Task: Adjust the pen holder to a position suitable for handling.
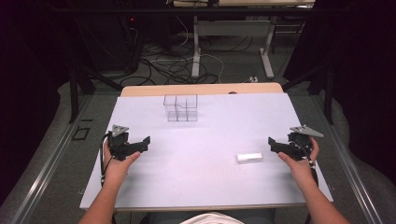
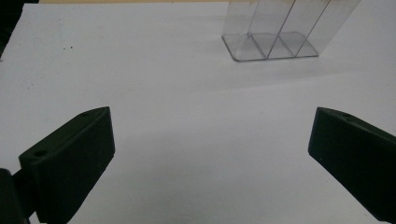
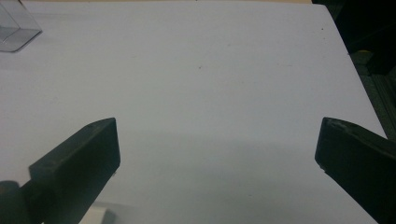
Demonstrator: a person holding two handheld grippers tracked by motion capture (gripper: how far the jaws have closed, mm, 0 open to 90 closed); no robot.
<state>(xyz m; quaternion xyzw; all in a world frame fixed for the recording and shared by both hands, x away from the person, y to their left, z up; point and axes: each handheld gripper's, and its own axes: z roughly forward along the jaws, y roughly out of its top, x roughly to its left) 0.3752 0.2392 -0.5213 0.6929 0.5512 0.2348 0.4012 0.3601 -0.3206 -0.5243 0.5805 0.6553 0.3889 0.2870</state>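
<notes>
A clear plastic box (image 1: 180, 108) with several compartments stands upright near the far middle of the white table (image 1: 210, 135). A small white block (image 1: 249, 157) lies flat toward the front right. My left gripper (image 1: 141, 144) rests at the left side of the table, held in a hand, its jaws wide apart with nothing between them. In the left gripper view that gripper (image 2: 210, 121) faces the clear box (image 2: 271, 44), well short of it. My right gripper (image 1: 275, 146) sits open just right of the block. In the right gripper view the gripper (image 3: 217, 128) is empty, with the block (image 3: 95, 217) by its left jaw.
The table's wooden far edge (image 1: 201, 88) shows beyond the white sheet. Behind it lie cables (image 1: 173, 65) and desk legs (image 1: 196, 51) on the floor. A corner of the clear box (image 3: 16, 28) appears at the top left of the right gripper view.
</notes>
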